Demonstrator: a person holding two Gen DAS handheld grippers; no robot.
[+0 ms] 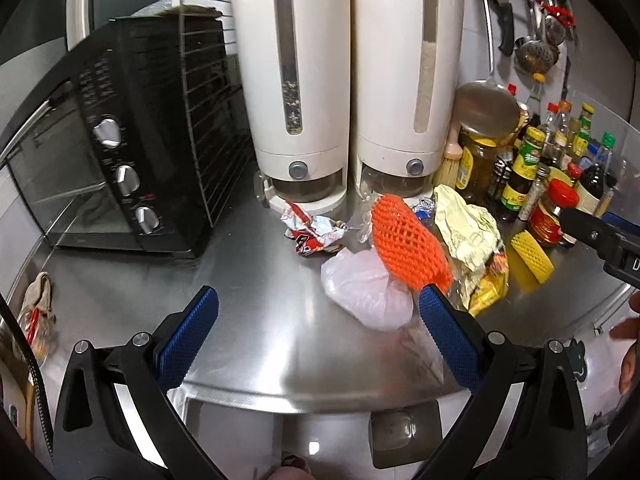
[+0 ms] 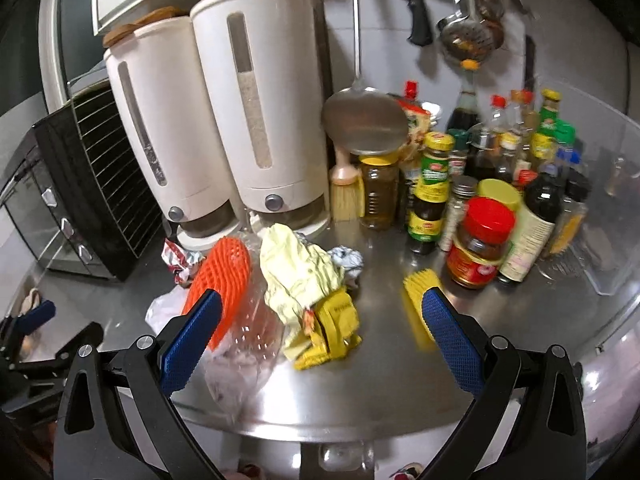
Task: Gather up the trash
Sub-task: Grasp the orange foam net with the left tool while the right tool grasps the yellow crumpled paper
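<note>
So my left gripper (image 1: 318, 322) and right gripper (image 2: 322, 326) are both spread wide, trash pile (image 2: 304, 276) just beyond, nearer the right one.

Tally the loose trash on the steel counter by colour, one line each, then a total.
Orange: 1, the orange foam net
Yellow: 3, the yellow foam net, the pale yellow wrapper, the bright yellow packet
Red and white: 1, the crumpled wrapper
Blue and white: 1, the small crumpled wrapper
Clear or whitish: 2, the white plastic bag, the clear plastic bag
Total: 8
</note>
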